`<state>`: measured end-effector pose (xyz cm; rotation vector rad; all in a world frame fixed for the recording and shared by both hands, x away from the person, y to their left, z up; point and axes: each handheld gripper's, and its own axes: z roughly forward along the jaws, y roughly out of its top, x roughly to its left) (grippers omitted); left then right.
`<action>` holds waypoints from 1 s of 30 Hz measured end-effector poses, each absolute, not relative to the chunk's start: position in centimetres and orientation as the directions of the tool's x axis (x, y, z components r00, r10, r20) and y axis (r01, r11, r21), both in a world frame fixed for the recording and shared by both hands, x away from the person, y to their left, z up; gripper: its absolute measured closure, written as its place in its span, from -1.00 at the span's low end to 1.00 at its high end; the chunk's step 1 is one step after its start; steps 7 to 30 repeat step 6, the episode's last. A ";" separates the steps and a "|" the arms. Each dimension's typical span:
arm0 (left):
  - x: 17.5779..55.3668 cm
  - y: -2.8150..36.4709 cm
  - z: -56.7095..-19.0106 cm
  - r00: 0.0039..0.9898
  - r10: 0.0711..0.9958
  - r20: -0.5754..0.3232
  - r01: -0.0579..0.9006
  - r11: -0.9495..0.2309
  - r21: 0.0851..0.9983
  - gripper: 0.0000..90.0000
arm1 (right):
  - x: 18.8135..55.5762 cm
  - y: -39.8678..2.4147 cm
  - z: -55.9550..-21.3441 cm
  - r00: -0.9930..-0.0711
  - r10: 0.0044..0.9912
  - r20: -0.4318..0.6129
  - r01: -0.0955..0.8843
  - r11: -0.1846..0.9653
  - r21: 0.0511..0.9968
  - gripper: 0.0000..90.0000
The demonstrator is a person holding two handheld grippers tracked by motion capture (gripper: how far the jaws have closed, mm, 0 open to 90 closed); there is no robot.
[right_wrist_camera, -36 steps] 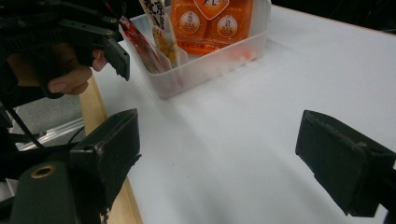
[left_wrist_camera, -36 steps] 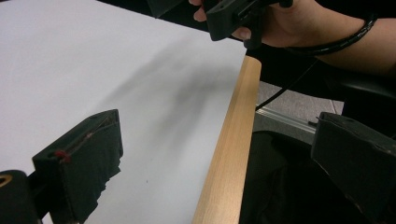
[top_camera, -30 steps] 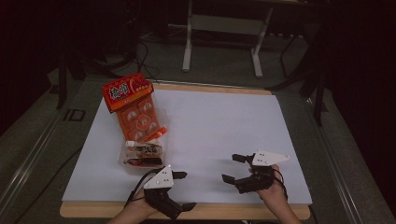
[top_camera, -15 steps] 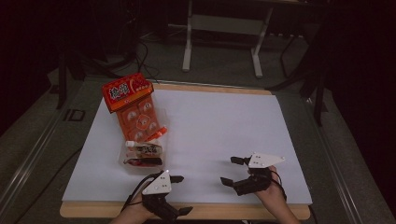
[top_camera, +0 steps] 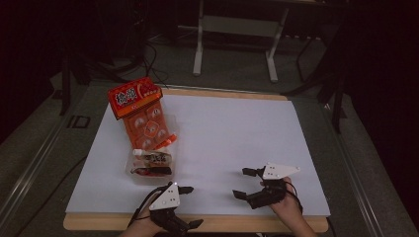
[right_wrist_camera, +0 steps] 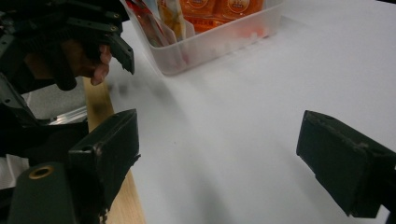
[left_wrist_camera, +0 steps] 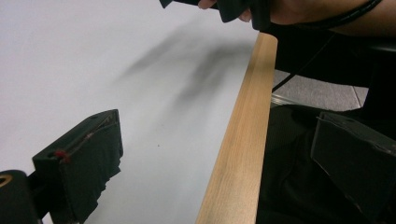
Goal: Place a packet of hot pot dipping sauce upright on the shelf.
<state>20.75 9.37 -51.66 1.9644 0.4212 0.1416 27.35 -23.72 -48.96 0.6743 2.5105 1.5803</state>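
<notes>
- Snack tray: clear plastic, holding wrapped snacks, on the white sheet at the desk's left front, touching the orange snack bag behind it.
- Left tongs: released, empty, straddling the near desk edge, just in front of the tray.
- Right tongs: spread wide, empty, jaws facing the tray, likely staged for a reach.

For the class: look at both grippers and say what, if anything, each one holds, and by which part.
Nothing is held. The left gripper and the right gripper both have their jaws wide apart with only the white table cover between them. The clear tray of snack packets lies untouched.
</notes>
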 end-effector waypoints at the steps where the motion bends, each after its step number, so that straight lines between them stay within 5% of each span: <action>1: 20.8 9.4 -51.7 0.930 0.358 -0.087 0.226 -0.369 0.901 -0.94 | 27.4 -23.7 -49.0 -0.897 0.417 0.149 0.315 0.364 0.877 -0.71; 30: 20.7 9.2 -51.7 0.931 0.358 -0.074 0.215 -0.373 0.903 -0.94 | 27.4 -23.7 -49.1 -0.895 0.420 0.147 0.318 0.371 0.872 -0.71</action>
